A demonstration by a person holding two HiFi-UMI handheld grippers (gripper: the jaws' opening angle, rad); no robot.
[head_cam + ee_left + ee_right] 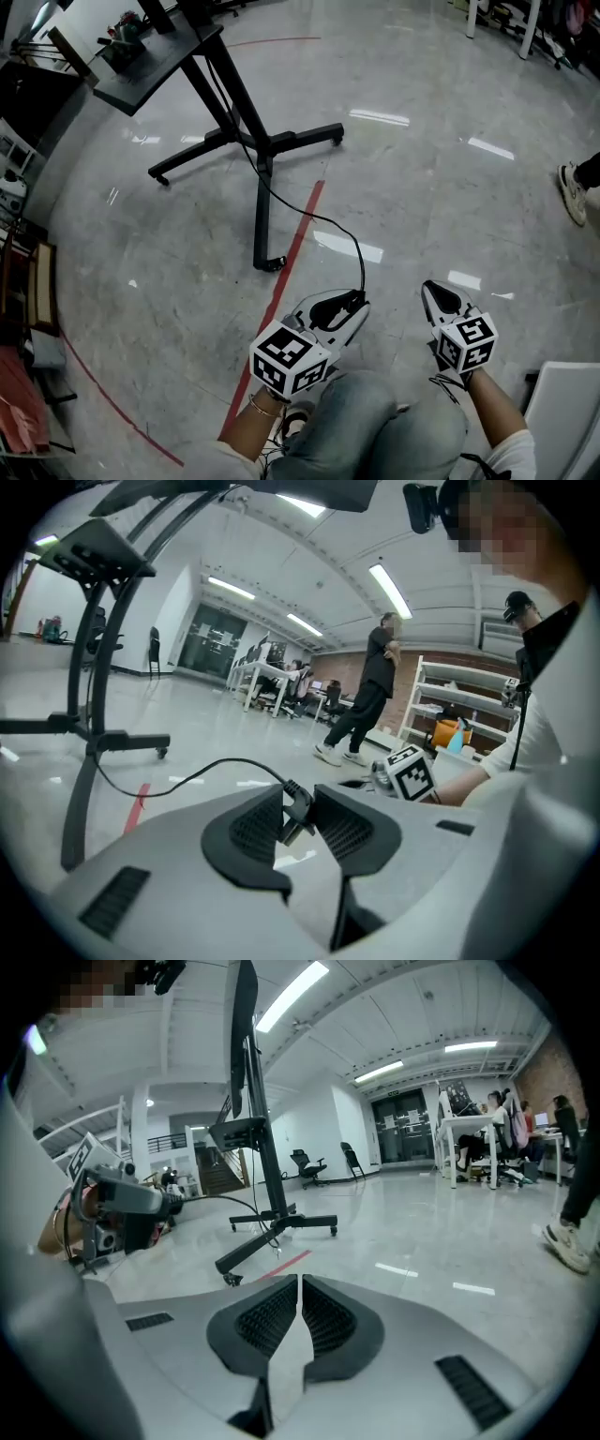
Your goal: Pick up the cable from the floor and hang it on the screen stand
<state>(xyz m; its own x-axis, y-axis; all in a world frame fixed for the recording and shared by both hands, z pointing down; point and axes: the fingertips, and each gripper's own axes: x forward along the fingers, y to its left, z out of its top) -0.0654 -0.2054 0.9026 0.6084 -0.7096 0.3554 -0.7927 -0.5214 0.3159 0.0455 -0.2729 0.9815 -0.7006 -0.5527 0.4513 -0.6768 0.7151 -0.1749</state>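
A thin black cable [319, 217] runs from the black screen stand [234, 120] across the floor and rises to my left gripper [354, 302]. That gripper is shut on the cable's plug end [296, 810], which sits pinched between the black ribbed pads [255, 829]; the cable [202, 772] arcs away left toward the stand [92, 677]. My right gripper [437, 296] hovers to the right of it, above the floor, shut with nothing between its pads [299, 1316]. The stand [258, 1138] shows ahead in the right gripper view.
A red tape line [281, 281] crosses the grey floor under the stand's legs. Shelves and clutter [23, 281] line the left edge. A person's shoe [573, 192] is at the right. A white object [562, 403] stands at the lower right. My knees [375, 427] are below.
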